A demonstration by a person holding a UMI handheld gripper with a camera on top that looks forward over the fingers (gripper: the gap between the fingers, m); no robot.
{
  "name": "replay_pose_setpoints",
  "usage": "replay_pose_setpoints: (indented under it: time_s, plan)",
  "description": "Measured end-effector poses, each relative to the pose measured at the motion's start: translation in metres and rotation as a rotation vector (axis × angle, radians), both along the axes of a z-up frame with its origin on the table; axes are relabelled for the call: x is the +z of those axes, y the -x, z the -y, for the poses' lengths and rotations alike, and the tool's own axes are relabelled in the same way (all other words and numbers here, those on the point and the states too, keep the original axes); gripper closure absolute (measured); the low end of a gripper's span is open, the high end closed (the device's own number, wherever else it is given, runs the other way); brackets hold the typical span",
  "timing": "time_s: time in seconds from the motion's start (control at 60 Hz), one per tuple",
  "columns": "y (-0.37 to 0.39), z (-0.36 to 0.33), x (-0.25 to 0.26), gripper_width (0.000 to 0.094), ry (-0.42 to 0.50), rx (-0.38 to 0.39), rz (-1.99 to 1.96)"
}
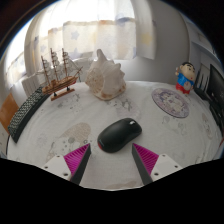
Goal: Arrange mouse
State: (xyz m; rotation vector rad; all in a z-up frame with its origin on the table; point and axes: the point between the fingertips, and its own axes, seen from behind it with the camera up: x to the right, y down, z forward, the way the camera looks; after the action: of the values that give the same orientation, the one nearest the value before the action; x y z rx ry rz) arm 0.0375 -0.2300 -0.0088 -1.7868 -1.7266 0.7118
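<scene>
A black computer mouse lies on the round white-clothed table, just ahead of my fingers and a little above the gap between them. A round patterned mouse mat lies further off to the right. My gripper is open and empty; its pink-padded fingers stand wide apart, with the mouse's near end just beyond their tips and no contact.
A model sailing ship stands at the back left, a large pale conch shell at the back middle, and a small cartoon figurine at the back right. A dark object sits at the far right edge. Curtains hang behind.
</scene>
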Motion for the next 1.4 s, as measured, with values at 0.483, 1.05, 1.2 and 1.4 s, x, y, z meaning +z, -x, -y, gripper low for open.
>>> replay_pose_setpoints:
  time_s: [0.483,1.05,1.2,1.4]
  plan:
    - [0.094,-0.002,-0.006,0.008,0.003,0.012,-0.06]
    - [0.114,0.011,0.0,0.0509,-0.003,0.107,-0.063]
    - [0.107,-0.012,0.051,0.0521,-0.021,0.11,-0.097]
    - [0.126,-0.112,0.122,0.0523,-0.047,0.045,-0.173]
